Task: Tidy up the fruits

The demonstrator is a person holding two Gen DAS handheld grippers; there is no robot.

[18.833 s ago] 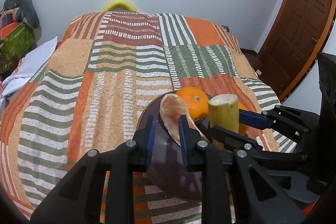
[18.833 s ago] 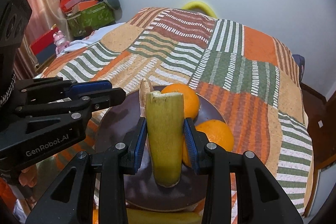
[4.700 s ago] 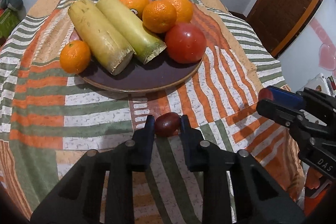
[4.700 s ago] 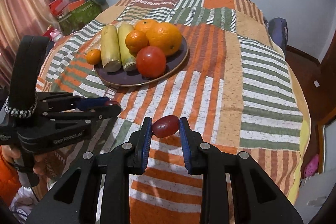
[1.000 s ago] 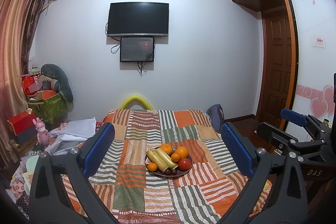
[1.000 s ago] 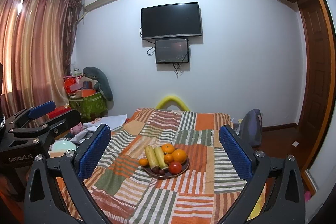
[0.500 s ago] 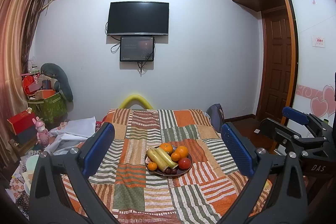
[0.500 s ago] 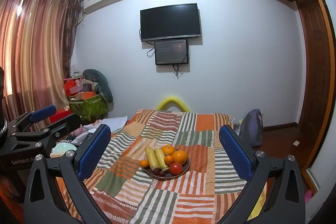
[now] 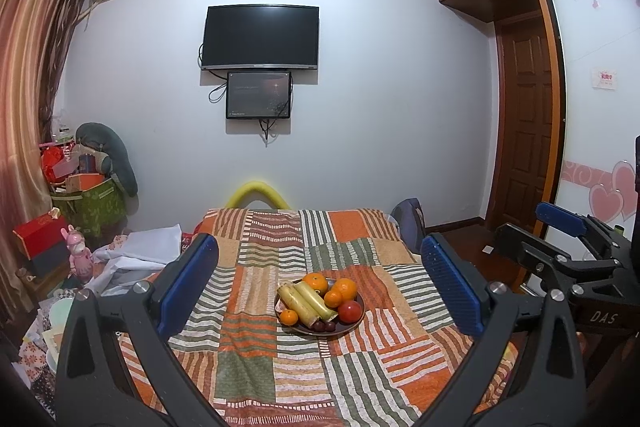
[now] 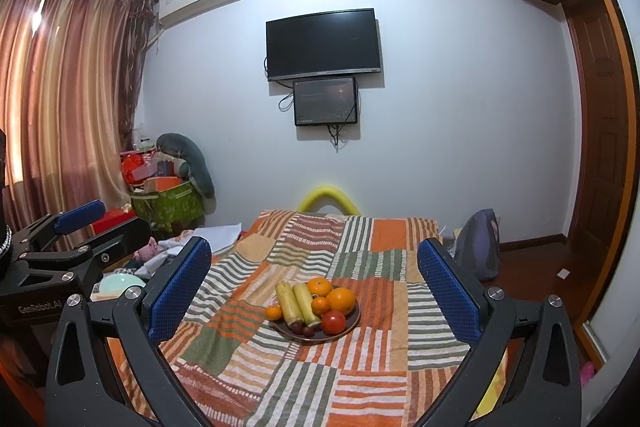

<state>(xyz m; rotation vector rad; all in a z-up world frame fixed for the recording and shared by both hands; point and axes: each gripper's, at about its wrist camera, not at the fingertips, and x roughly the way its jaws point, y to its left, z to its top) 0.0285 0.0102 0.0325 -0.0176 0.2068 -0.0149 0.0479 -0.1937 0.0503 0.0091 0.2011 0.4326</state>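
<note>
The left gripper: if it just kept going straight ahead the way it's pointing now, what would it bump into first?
Probably nothing nearby. The left gripper, open and empty, points over the plate of fruit on the bedspread toward the wall; depth is hard to judge.

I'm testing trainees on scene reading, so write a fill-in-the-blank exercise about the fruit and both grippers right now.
1. All the fruit sits on a dark ___ on the striped bedspread.
2. The left gripper and the right gripper are both wide ___.
3. The single red round fruit lies at the plate's ___ side in the right wrist view.
4. Two small dark fruits lie at the plate's ___ edge.

Missing words: plate; open; right; near
</note>
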